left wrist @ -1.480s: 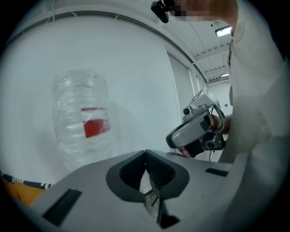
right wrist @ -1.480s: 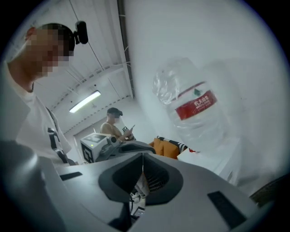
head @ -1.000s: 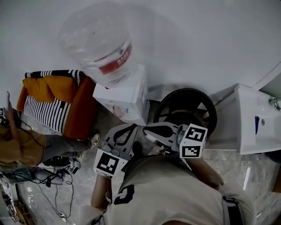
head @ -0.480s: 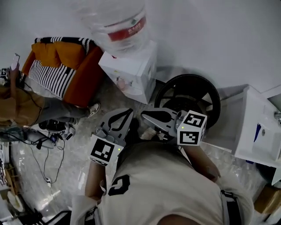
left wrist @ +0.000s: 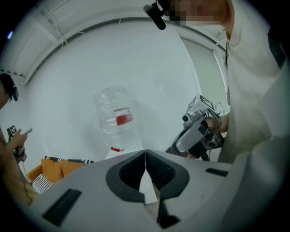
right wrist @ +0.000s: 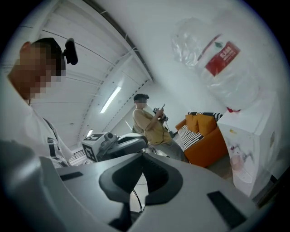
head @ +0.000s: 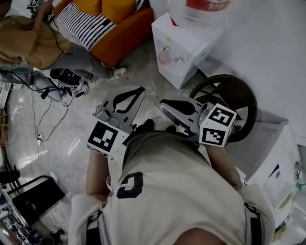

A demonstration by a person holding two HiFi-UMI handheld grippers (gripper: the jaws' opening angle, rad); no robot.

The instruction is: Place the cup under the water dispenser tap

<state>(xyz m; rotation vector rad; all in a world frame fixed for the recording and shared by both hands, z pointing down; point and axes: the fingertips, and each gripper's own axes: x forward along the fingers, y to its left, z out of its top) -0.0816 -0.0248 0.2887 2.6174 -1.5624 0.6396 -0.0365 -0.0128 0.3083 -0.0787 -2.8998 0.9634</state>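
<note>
No cup shows in any view. The white water dispenser [head: 184,50] stands on the floor by the wall, with its clear bottle [head: 205,5] and red label on top; the bottle [left wrist: 115,120] also shows ahead in the left gripper view. My left gripper [head: 138,91] is held out in front of the person's chest, shut and empty, its jaws [left wrist: 145,156] pressed together. My right gripper [head: 164,105] is beside it, also shut with nothing in it [right wrist: 142,156]. Both are well short of the dispenser [right wrist: 251,149].
An orange sofa [head: 105,19] with striped cushions stands left of the dispenser. A person [head: 28,38] sits at upper left, with cables [head: 48,86] on the floor nearby. A dark round wheel-like object [head: 224,103] and a white cabinet [head: 277,162] lie to the right.
The view has swung round: dispenser and sofa slid toward the top of the head view and more floor shows at left. Both grippers turned along, still shut and side by side.
</note>
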